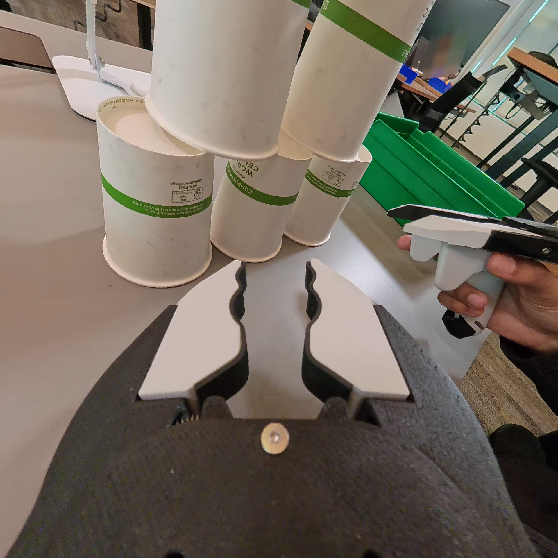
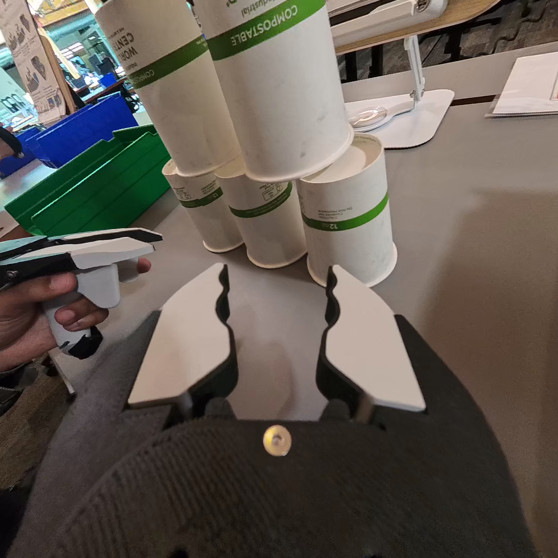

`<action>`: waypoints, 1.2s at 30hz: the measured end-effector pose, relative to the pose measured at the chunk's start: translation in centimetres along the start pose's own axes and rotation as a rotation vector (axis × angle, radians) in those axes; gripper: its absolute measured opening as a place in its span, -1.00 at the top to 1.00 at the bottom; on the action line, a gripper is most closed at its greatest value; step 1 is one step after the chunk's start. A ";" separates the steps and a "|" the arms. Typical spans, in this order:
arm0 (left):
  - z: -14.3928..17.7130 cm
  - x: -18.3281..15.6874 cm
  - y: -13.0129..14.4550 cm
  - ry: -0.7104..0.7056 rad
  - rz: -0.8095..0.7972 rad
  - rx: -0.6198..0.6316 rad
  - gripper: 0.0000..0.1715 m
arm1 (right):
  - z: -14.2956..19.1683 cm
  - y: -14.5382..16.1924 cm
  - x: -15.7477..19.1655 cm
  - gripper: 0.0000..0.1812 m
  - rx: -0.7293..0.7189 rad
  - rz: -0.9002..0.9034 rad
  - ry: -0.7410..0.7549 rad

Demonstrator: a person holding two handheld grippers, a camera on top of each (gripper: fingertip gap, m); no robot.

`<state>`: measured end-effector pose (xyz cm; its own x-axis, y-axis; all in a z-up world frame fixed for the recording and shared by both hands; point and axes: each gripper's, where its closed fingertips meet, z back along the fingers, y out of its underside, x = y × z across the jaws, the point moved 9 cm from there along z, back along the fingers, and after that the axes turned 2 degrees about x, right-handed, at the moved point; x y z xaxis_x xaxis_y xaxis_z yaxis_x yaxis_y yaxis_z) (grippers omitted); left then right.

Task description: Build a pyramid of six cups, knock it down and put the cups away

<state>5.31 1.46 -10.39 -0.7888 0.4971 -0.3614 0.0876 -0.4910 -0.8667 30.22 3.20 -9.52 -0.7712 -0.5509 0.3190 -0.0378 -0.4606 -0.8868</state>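
Five white paper cups with green bands stand upside down in a pyramid on the grey table (image 1: 45, 241). Three form the bottom row (image 1: 157, 211), (image 1: 250, 217), (image 1: 320, 205). Two rest on them (image 1: 220, 75), (image 1: 341, 81). My left gripper (image 1: 273, 265) is open and empty, just in front of the bottom row's middle cup. My right gripper (image 2: 276, 268) is open and empty, close in front of the bottom row's right cup (image 2: 350, 229). Each gripper shows in the other's view, held by a hand: the right gripper (image 1: 401, 220) and the left gripper (image 2: 151, 241).
A green bin (image 1: 422, 169) sits behind the cups to the right, also in the right wrist view (image 2: 90, 187), with blue bins (image 2: 81, 133) beyond. A white stand base (image 2: 416, 114) and sheets of paper (image 2: 528, 87) lie behind the cups. The table edge (image 1: 471, 362) drops to carpet.
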 end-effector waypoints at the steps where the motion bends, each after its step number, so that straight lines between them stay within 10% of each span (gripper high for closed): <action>1: 0.0 0.0 0.0 -0.001 0.000 -0.001 0.56 | 0.0 0.0 -0.2 0.35 0.000 0.004 0.018; 13: 0.0 0.0 0.1 -0.006 0.002 -0.001 0.55 | -2.5 -1.8 -6.3 0.99 -0.005 -0.014 0.355; 36: 0.4 0.5 -0.2 -0.034 0.051 -0.027 0.56 | -8.0 -2.0 -8.2 0.99 0.149 -0.068 0.468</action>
<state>4.64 1.52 -10.31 -0.8031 0.4474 -0.3934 0.1436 -0.4955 -0.8567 31.55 14.23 -13.07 -0.9739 -0.1608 0.1600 -0.0328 -0.5981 -0.8008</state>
